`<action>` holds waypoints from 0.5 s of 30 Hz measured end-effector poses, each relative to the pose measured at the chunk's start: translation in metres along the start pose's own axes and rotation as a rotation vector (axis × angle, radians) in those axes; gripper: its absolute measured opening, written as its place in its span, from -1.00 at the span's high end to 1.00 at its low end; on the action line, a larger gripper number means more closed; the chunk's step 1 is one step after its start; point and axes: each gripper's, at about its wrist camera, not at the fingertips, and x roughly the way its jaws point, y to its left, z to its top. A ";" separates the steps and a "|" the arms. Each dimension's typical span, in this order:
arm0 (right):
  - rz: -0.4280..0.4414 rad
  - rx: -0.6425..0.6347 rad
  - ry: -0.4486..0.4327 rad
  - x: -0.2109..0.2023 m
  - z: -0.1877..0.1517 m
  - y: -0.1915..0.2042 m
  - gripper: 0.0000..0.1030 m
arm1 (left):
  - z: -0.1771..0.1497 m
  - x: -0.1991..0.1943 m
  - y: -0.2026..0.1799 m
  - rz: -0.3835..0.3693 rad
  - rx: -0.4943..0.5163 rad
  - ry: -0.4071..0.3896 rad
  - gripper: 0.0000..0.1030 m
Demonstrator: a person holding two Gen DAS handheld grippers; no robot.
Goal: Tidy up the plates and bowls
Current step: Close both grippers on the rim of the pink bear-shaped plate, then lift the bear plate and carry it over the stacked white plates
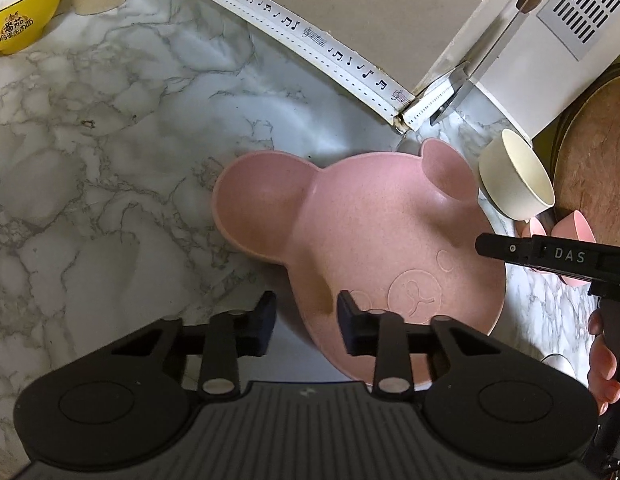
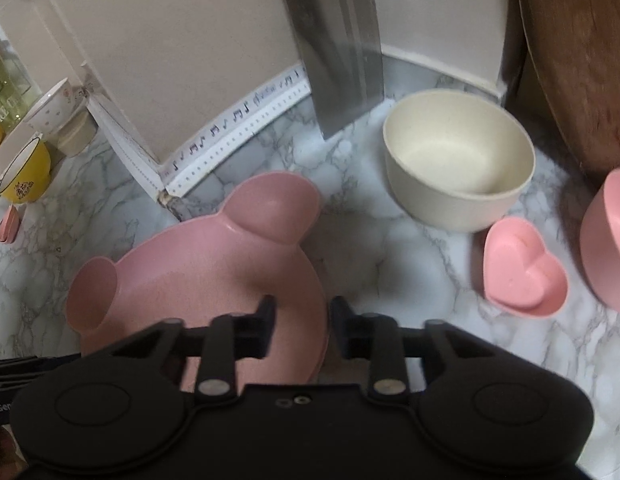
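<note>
Bear-shaped pink plate gripped at both edges on the marble counter.

The speckled pink bear-head plate [image 1: 374, 236], empty, lies by the counter's corner; the left gripper [image 1: 305, 322] and right gripper [image 2: 301, 326] each straddle its rim, jaws clamped on opposite edges. Behind sit an empty cream round bowl [image 2: 458, 160], a pink heart-shaped dish [image 2: 522, 268] and a glossy yellow bowl [image 1: 21, 12] on the veined marble-patterned counter [image 1: 109, 160].
</note>
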 end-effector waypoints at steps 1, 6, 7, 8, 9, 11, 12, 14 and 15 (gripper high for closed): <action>-0.003 0.005 -0.001 0.000 0.000 -0.001 0.58 | 0.000 0.001 0.000 0.001 0.002 -0.002 0.50; -0.007 0.024 -0.002 -0.001 -0.001 -0.007 0.87 | 0.000 0.001 -0.002 0.000 0.014 -0.006 0.71; -0.005 0.025 -0.001 -0.002 -0.001 -0.008 0.87 | -0.001 0.001 -0.002 0.004 0.018 -0.006 0.72; -0.003 0.025 -0.001 -0.002 -0.002 -0.008 0.87 | -0.001 0.001 -0.002 0.006 0.019 -0.007 0.73; -0.004 0.022 0.000 -0.003 -0.002 -0.007 0.87 | -0.001 0.001 -0.001 0.007 0.021 -0.008 0.74; -0.008 0.010 -0.003 -0.005 -0.003 -0.005 0.88 | -0.001 0.000 -0.001 0.006 0.024 -0.008 0.75; -0.011 0.002 -0.005 -0.005 -0.004 -0.003 0.88 | -0.001 0.000 -0.001 0.006 0.029 -0.010 0.75; -0.012 -0.007 -0.009 -0.009 -0.006 -0.001 0.88 | -0.001 -0.001 0.000 0.007 0.032 -0.012 0.75; -0.012 -0.010 -0.013 -0.011 -0.008 0.001 0.88 | -0.001 -0.003 0.000 0.007 0.030 -0.013 0.75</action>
